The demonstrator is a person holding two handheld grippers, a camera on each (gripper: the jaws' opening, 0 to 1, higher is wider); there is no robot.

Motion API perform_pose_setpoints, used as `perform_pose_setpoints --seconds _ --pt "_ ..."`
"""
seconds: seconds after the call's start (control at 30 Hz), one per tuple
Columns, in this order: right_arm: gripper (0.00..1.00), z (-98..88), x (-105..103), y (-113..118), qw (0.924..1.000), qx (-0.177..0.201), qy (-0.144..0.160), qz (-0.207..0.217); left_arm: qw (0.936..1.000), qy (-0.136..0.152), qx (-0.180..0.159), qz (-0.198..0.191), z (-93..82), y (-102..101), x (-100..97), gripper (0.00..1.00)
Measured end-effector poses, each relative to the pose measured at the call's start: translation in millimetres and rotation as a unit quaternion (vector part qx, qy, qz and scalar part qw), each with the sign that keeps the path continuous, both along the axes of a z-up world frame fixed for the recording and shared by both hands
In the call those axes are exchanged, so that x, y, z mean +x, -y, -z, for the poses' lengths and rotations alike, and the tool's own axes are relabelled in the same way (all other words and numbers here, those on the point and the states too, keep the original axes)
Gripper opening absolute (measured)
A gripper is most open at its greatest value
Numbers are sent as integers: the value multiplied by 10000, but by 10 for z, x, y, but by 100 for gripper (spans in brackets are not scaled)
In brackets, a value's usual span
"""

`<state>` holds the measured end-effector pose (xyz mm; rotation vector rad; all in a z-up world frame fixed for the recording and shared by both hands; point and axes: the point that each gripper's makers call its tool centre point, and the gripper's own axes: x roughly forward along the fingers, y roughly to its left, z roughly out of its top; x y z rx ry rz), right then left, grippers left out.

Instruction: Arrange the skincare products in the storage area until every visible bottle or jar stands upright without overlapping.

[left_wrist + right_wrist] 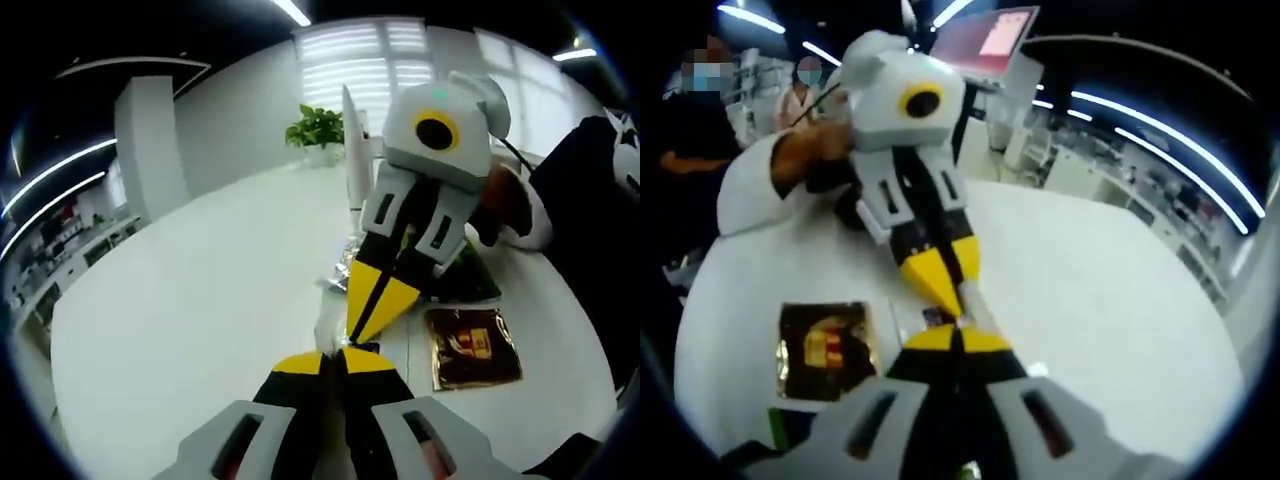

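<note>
A glossy dark-brown and gold square sachet [473,347] [826,350] lies flat on the white bench [200,320] [1100,300], just beside both grippers. The left gripper [333,352] and right gripper [960,330], jaws pressed together, meet tip to tip above the bench.

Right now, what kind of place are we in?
Probably an open office or lab: a large white table, ceiling light strips, shelving along the far wall, a potted plant by blinded windows. Both grippers meet tip to tip over the table.
</note>
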<state>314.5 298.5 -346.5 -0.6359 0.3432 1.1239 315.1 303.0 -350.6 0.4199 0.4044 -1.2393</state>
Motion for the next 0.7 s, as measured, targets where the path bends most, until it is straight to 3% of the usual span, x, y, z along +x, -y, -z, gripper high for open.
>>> perform_pose_setpoints --seconds 0.27,0.4,0.5,0.7 --pt "0 -2 -14 -11 9999 33 47 -96 9994 327 39 -47 -57 -38 54 13" --pt "0 -6 -7 -11 9999 72 30 -95 9986 469 -186 -150 -174 -64 94 14" --pt "0 -6 -10 -12 9999 71 25 -87 9980 383 -502 13 -286 -4 9 11" --pt "0 -3 -10 -9 9999 90 4 -63 9992 314 -190 163 -149 18 -44 0"
